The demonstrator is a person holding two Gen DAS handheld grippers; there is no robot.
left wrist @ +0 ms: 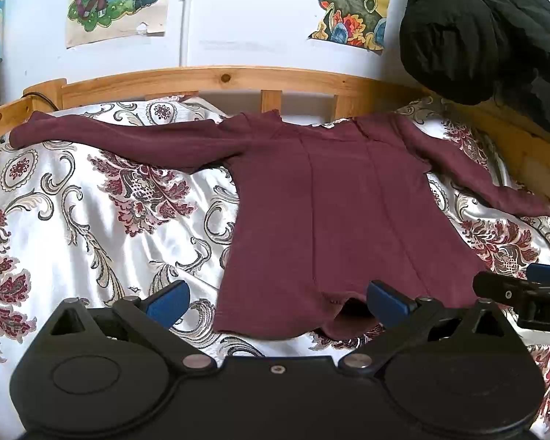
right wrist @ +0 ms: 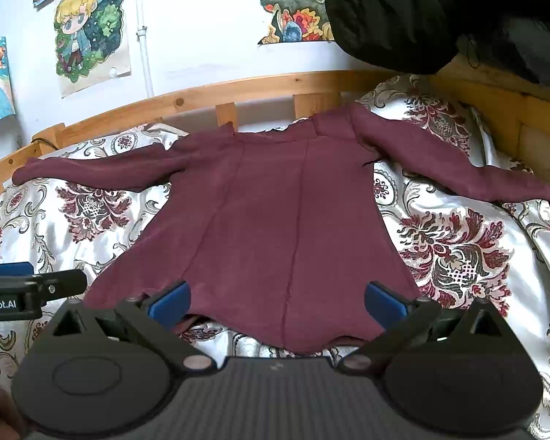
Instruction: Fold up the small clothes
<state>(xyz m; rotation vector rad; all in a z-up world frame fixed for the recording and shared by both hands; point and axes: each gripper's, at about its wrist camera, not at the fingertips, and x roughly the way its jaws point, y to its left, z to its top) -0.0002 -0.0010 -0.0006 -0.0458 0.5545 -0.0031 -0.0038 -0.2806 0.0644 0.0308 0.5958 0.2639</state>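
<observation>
A small maroon long-sleeved top (left wrist: 333, 201) lies flat on the bed, sleeves spread to both sides, neck toward the headboard; it also shows in the right wrist view (right wrist: 275, 220). My left gripper (left wrist: 277, 302) is open and empty, just above the hem's left part. My right gripper (right wrist: 277, 302) is open and empty, over the hem's right part. Each gripper shows at the edge of the other's view: the right one (left wrist: 524, 293) and the left one (right wrist: 29, 286).
The bed has a white satin cover with red floral pattern (left wrist: 91, 201). A wooden headboard rail (left wrist: 220, 80) runs behind the top. A black bundle of clothing (left wrist: 487, 36) hangs at the upper right. Posters (left wrist: 117, 0) hang on the wall.
</observation>
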